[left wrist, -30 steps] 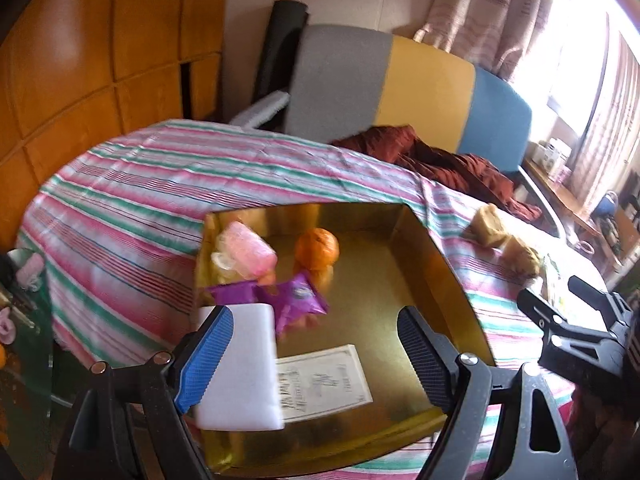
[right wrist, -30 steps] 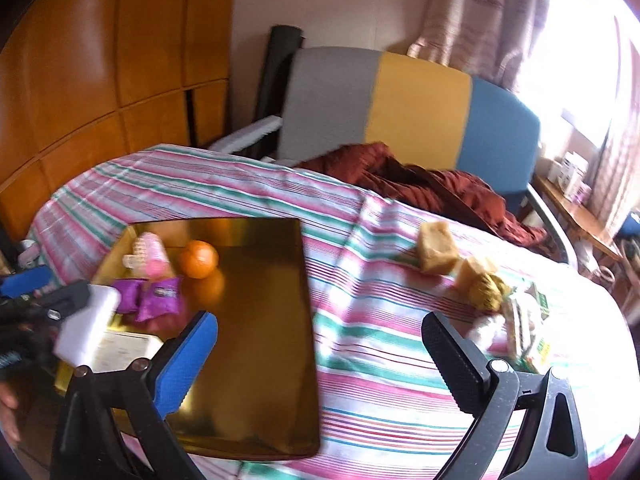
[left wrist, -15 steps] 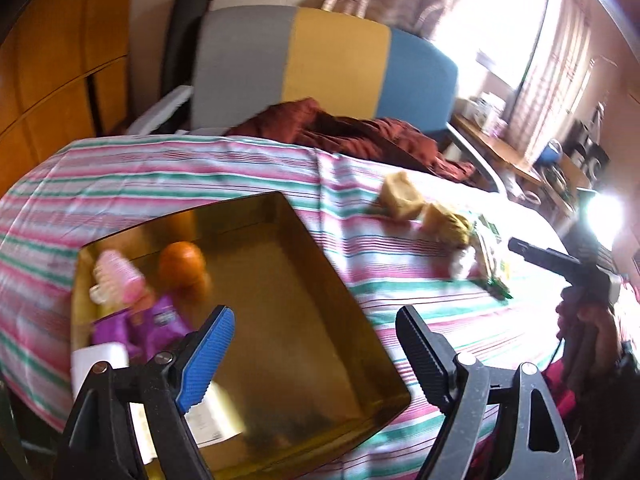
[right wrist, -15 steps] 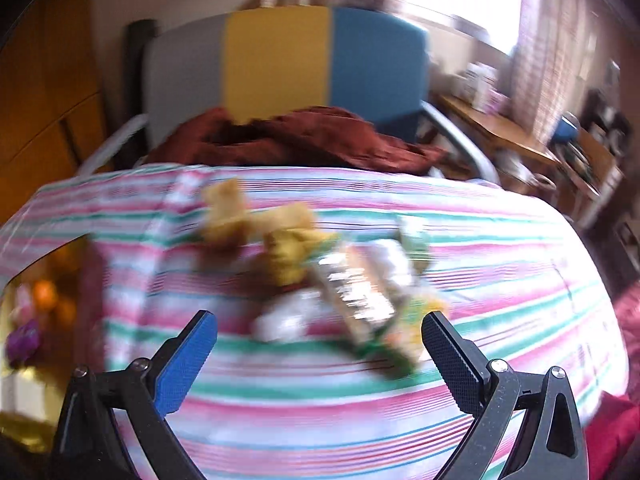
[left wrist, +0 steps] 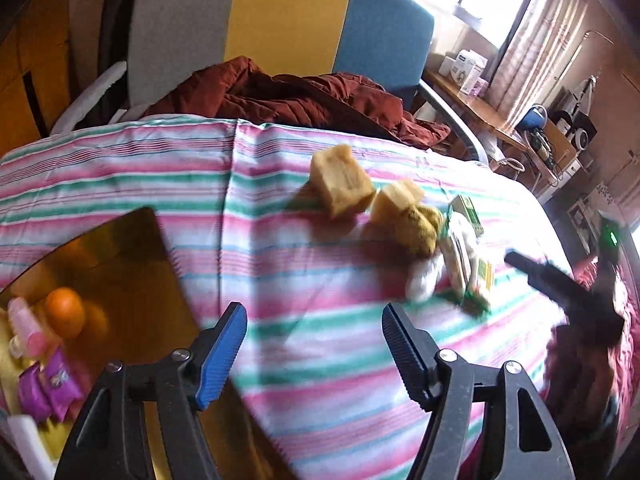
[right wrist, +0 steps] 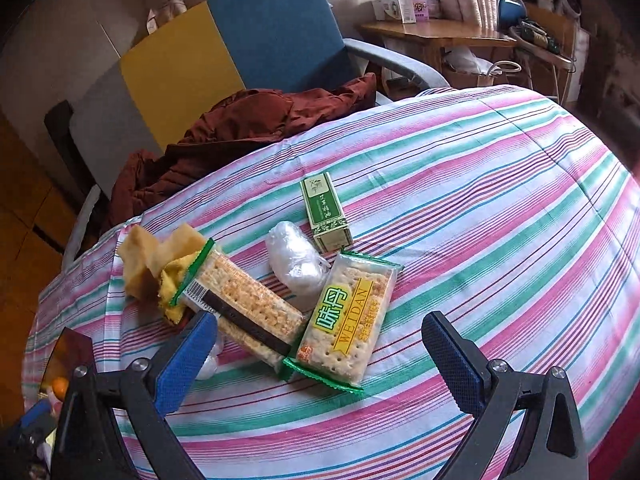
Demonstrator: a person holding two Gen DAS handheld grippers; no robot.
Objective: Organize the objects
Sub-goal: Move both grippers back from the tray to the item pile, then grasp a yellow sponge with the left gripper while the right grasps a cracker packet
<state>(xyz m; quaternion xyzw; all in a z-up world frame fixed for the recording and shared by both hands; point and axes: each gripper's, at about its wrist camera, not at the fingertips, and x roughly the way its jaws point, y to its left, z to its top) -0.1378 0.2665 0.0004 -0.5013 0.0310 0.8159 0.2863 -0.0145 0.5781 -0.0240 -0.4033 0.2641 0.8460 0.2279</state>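
My left gripper [left wrist: 314, 332] hangs over the striped cloth just right of the gold tray [left wrist: 120, 264]; its jaws are closing with nothing between them. The tray holds an orange [left wrist: 64, 312], purple packets [left wrist: 48, 388], a pink item [left wrist: 26, 330] and a white block [left wrist: 24, 436]. My right gripper [right wrist: 320, 344] is open, low over a loose pile. The nearest cracker packet [right wrist: 348, 328] lies between its fingers, untouched. A second cracker packet [right wrist: 248, 304] lies by the blue fingertip [right wrist: 192, 348]. Behind them are a white plastic wad [right wrist: 296, 260], a green box [right wrist: 324, 208], yellow sponges [right wrist: 140, 252] and a yellow cloth [right wrist: 172, 280].
The table wears a pink, green and white striped cloth [right wrist: 480, 200] that drops away at the right and near edges. Behind it stands a chair with a grey, yellow and blue back [left wrist: 280, 32], with a dark red jacket [left wrist: 300, 96] on it. A wooden side table [right wrist: 432, 36] carries boxes.
The left view has swung right, from above the tray to the bare cloth, and its jaws have narrowed. The right view has swung right, rolled and dropped from the tray to the snack pile.
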